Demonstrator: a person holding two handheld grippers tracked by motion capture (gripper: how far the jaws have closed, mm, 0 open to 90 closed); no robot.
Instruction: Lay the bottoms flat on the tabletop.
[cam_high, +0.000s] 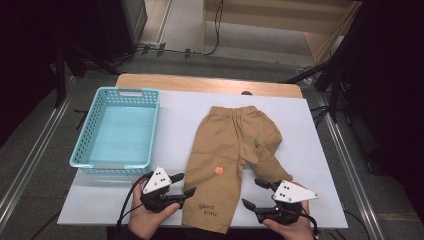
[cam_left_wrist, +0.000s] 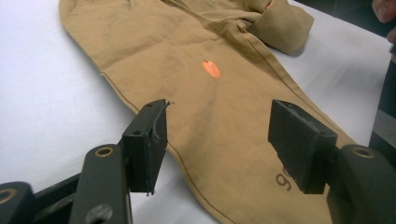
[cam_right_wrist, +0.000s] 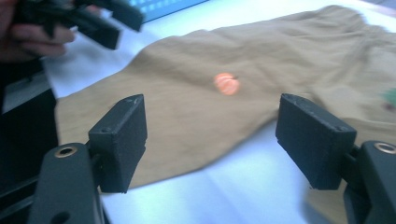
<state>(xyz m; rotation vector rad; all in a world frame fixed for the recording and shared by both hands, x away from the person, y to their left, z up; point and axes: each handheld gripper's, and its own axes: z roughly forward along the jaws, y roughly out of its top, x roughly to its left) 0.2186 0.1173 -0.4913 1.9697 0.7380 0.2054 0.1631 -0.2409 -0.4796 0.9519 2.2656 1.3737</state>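
Note:
Tan child's trousers (cam_high: 232, 145) lie flat on a white sheet (cam_high: 305, 135), waistband away from me. One leg runs straight to the front edge and carries an orange patch (cam_high: 218, 170) and the print "good time" (cam_high: 207, 210). The other leg (cam_high: 270, 167) is bunched and bent outward. My left gripper (cam_high: 186, 183) is open just left of the straight leg's hem; in the left gripper view its jaws (cam_left_wrist: 224, 140) straddle the leg's edge without pressing it. Right of that hem, my right gripper (cam_high: 251, 192) is open too, and its jaws (cam_right_wrist: 212, 140) hang over cloth and sheet.
A light blue perforated basket (cam_high: 152, 125) stands empty at the left of the sheet. The wooden table's (cam_high: 200, 82) far edge shows behind the sheet. Dark stands and cables surround the table on the floor.

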